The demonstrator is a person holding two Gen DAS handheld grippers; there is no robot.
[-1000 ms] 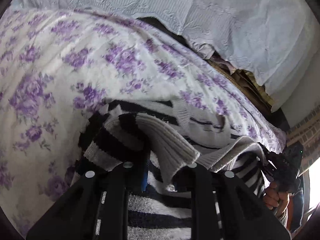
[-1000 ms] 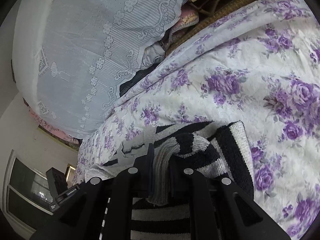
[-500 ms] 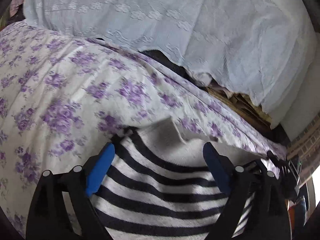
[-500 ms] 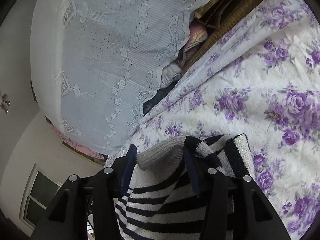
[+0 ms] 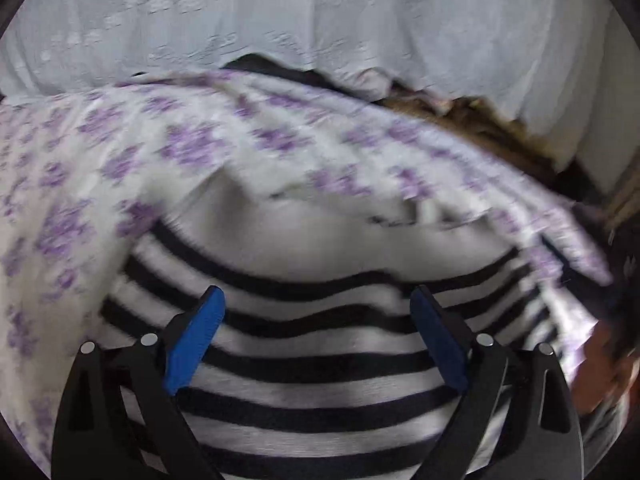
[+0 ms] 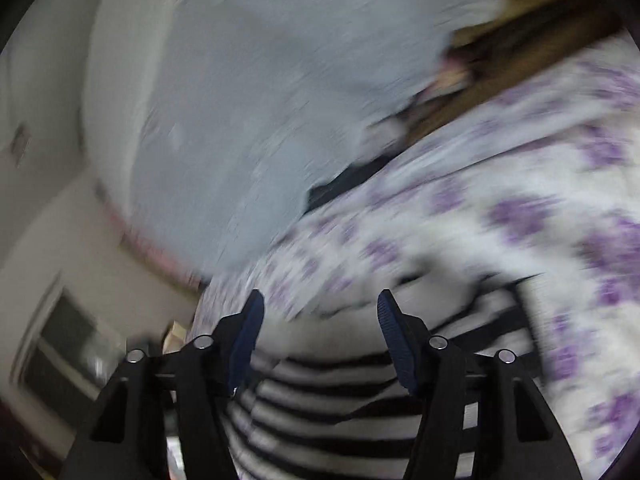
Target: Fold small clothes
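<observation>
Writing or labels cannot be read anywhere, since both wrist views are smeared by motion blur. Black-and-white striped knit sweater (image 5: 320, 360) lies spread on the white bedspread printed with purple flowers (image 5: 120, 168), its plain pale upper part nearest the far side of the bed and its dark stripes running crosswise beneath both tools.

From the left wrist, the left gripper (image 5: 316, 340) hovers over the stripes with its jaws spread wide and nothing between them; its blue-padded fingertips (image 5: 200, 332) stand well apart. At the right edge of that view a blurred hand (image 5: 600, 376) shows beside the garment's side.

From the right wrist, the right gripper (image 6: 320, 336) is likewise parted and empty, its dark blue fingertips (image 6: 396, 344) poised above the sweater (image 6: 340, 392), close to the garment's far edge, where the floral spread (image 6: 520, 200) begins.

Open bedspread extends to the left of the sweater in the left view and to the right of it in the right view (plenty of bare flowered cloth on both sides). Beyond the bed's far edge hangs a pale lace-patterned white cloth (image 5: 320, 20), with a brown woven-looking surface (image 5: 480, 120) showing below its hem. What that surface belongs to I cannot tell.
</observation>
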